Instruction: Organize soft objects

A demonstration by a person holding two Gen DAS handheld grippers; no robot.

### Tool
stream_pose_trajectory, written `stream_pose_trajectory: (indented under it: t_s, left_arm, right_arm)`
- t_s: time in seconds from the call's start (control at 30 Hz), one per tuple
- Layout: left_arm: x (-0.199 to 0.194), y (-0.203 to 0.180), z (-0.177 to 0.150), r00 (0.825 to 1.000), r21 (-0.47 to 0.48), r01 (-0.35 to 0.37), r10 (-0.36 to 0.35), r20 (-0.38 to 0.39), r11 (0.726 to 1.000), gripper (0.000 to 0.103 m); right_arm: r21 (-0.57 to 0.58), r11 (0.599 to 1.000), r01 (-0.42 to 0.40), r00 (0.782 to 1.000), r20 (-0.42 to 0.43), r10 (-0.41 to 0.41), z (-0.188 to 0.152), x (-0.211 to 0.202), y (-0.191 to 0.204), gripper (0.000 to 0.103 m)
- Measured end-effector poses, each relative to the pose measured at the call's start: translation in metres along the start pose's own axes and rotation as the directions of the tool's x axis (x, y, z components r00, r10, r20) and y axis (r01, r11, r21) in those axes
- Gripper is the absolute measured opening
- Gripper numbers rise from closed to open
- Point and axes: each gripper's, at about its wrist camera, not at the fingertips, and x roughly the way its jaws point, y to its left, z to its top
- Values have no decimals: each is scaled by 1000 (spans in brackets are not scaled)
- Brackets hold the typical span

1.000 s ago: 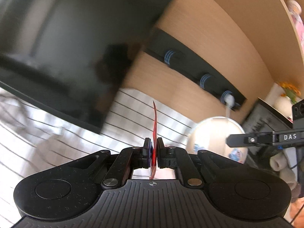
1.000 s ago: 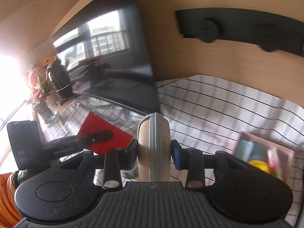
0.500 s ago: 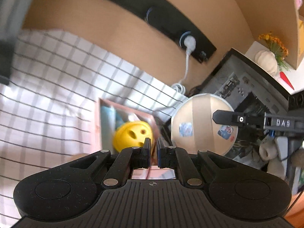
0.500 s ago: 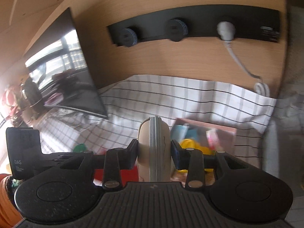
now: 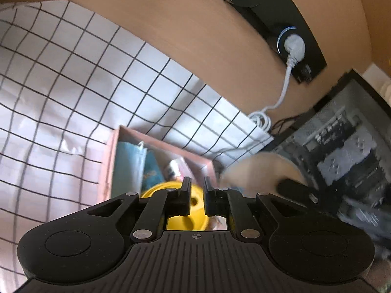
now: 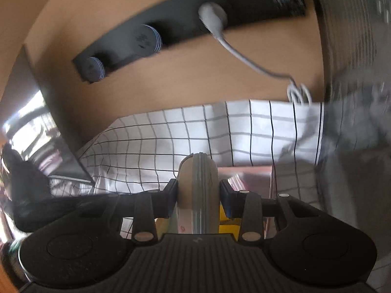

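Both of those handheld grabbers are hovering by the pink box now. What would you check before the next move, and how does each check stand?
1. Right gripper holds its load: ok, both pads press the round beige zippered pouch.
2. Left gripper empty: ok, jaws opening, nothing between them.
3. Pink rectangular box on the checked white tablecloth within sight: ok, just ahead of both grippers.
4. Room in the box for the pouch: cannot tell; the yellow ball with holes and blue packets fill much of it.
5. White power cable clear of the box: ok, coiled behind it.
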Motion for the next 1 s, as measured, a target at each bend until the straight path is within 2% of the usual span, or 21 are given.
stream_pose_trajectory:
  t_s: [0.13, 0.33, 0.47, 0.53, 0.6, 0.77, 0.87, 0.93, 1.0]
  left_arm:
    - [-13, -10, -15, 995, 102, -72, 78, -58, 992, 12]
    - [-47, -23, -57, 998, 208, -21, 32, -46, 978, 12]
    - [-57, -13, -81, 995, 216, -38, 58, -87, 976, 12]
    - [-56, 0, -92, 987, 199, -96, 119, -111, 975, 12]
    - [-54, 14, -102, 975, 174, -149, 174, -137, 973, 12]
    - [-49, 29, -115, 971, 149, -161, 184, -154, 976, 12]
    - [-50, 34, -115, 966, 153, -206, 226, -123, 966, 11]
    - [-52, 41, -114, 969, 129, -197, 214, -127, 972, 11]
    - [-54, 42, -115, 970, 124, -196, 211, -122, 973, 11]
  right_arm:
    - [24, 1000, 2, 1000, 28, -2, 4, 17, -5, 36]
    - [41, 995, -92, 996, 22, 91, 19, 50, 15, 36]
    - [42, 993, -112, 993, -15, 113, 17, 79, 28, 36]
    - [32, 995, -90, 995, -35, 91, 14, 94, 26, 37]
    - [74, 996, -46, 997, -65, 51, 10, 108, 14, 38]
    - [141, 990, 12, 992, -128, 6, -2, 116, -13, 41]
    - [138, 990, 2, 995, -96, 12, -8, 101, -11, 51]
    - [63, 998, 16, 999, -39, -13, -12, 83, 1, 58]
    - [-62, 997, 54, 998, 30, -52, -21, 63, 19, 67]
